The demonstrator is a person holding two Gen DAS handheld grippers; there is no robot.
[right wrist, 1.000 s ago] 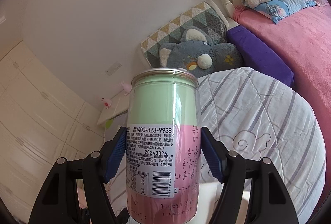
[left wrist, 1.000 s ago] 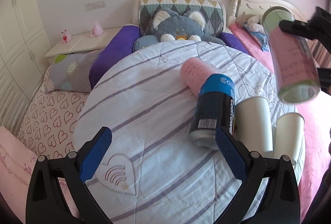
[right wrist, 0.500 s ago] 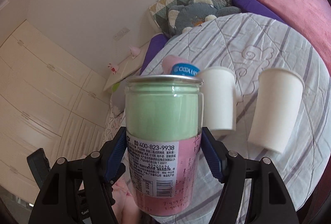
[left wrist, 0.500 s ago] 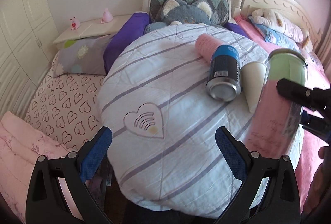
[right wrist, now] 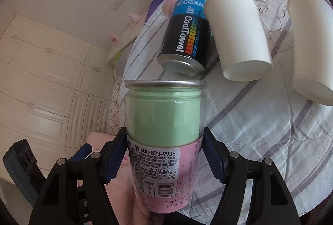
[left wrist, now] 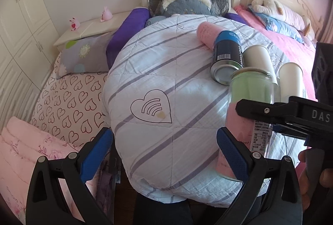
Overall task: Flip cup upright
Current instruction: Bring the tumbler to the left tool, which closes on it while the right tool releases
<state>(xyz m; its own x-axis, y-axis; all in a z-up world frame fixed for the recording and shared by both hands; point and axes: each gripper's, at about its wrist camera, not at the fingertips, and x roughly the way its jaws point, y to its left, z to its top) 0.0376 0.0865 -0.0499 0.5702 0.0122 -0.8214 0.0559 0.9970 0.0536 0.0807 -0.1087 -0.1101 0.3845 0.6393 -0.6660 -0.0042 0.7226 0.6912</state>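
2 blue-padded fingers (right wrist: 207,154) of the right gripper (right wrist: 164,154) clamp the clear green-and-pink labelled plastic cup (right wrist: 164,121) at mid-height, in the lower centre of the right wrist frame, above the striped quilted bench (left wrist: 166,71). It looks light, stiff and smooth-walled, so probably slippery; the labelled waist seems the safest hold. The left gripper (left wrist: 164,152) gapes wide and empty at the lower frame edge.
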